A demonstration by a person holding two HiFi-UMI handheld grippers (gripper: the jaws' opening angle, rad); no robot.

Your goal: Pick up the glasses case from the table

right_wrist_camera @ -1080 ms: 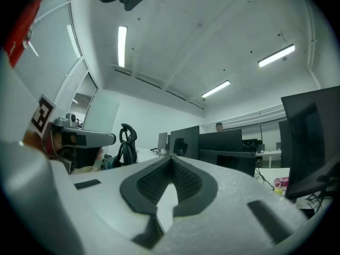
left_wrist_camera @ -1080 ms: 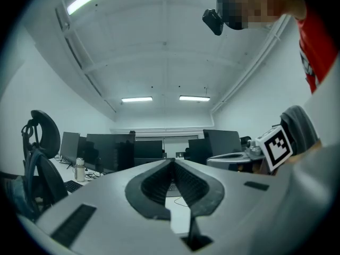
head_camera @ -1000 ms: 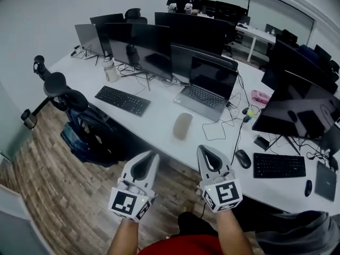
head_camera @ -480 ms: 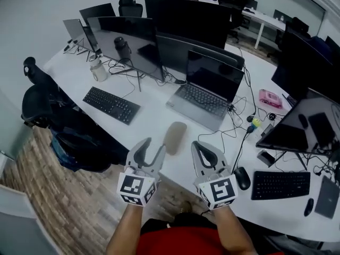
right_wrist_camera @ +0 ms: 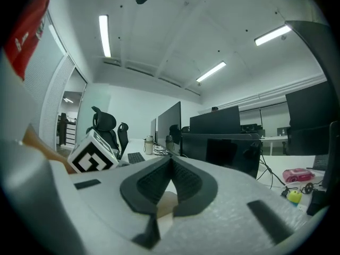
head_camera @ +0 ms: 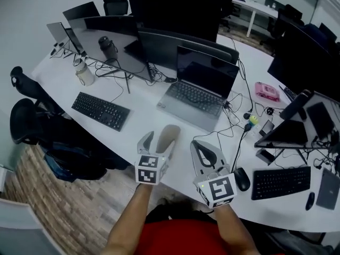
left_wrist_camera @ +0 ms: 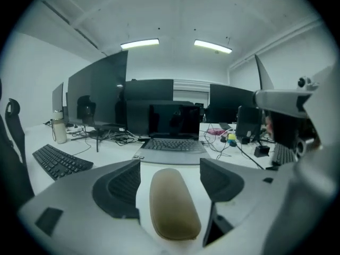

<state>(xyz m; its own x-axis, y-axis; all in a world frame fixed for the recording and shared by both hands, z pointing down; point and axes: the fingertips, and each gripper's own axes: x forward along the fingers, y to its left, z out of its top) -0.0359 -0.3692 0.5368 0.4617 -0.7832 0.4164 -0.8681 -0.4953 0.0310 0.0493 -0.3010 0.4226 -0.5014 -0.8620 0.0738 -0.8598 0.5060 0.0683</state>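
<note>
Glasses case: tan, oblong, lies flat on the white table near its front edge, just in front of the open laptop, long axis pointing toward it. Left gripper: reaches over the table edge and straddles the near end of the case, jaws opening at this moment, one on each side of it. From the left gripper view, same reading: case between the spread jaws of the left gripper, a strip of white table showing between the left pad and the case, the right pad close beside it, neither pressing. Right gripper: sits just to the right of the case, apart from it, over the table's edge; in its own view, right gripper with pads together at the tips and nothing clamped between them. Elsewhere on the table: black keyboard to the left, well apart from the case; bottle beyond it; black mouse and second keyboard off to the right.
</note>
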